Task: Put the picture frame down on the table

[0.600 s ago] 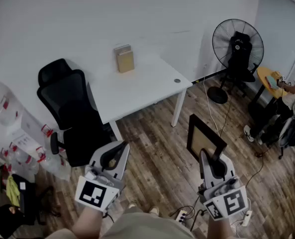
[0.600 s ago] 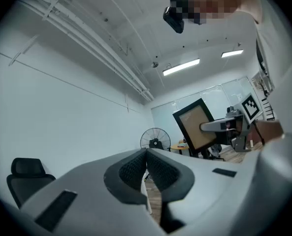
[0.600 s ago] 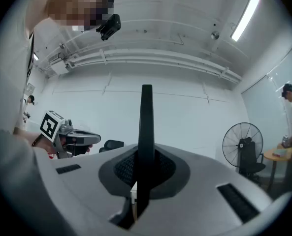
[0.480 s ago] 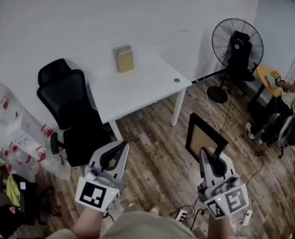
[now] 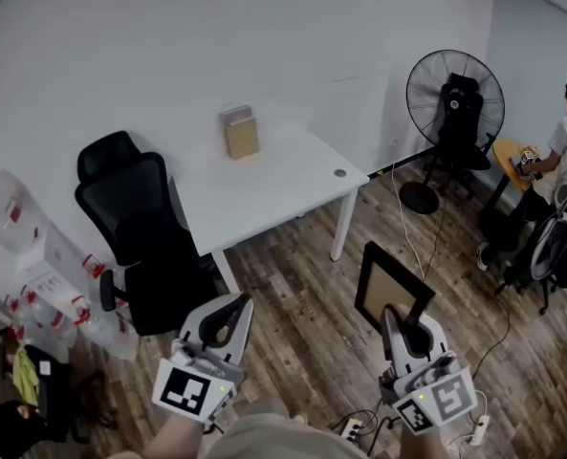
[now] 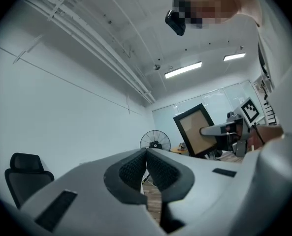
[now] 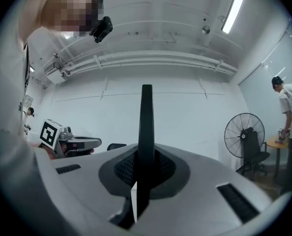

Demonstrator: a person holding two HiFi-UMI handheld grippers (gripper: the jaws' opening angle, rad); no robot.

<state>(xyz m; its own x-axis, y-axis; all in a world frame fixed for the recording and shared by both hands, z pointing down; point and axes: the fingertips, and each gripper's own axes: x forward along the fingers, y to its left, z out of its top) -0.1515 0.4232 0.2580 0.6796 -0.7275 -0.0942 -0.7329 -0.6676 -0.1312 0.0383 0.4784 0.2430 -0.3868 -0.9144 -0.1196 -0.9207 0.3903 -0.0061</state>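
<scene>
Picture frame held off the white table, clamped in the right gripper.

The right gripper's jaws press on the frame's lower edge. The frame stands upright over the wooden floor, well apart from the table's near corner and on its fan side. The left gripper hangs over the floor near the table's front, beside the black office chair, jaws closed together with nothing between them. A brown box stands at the table's far edge.

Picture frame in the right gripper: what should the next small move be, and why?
Probably carry the picture frame forward toward the table: the right gripper holds it clamped over the floor, well short of the table's bare near edge.
</scene>
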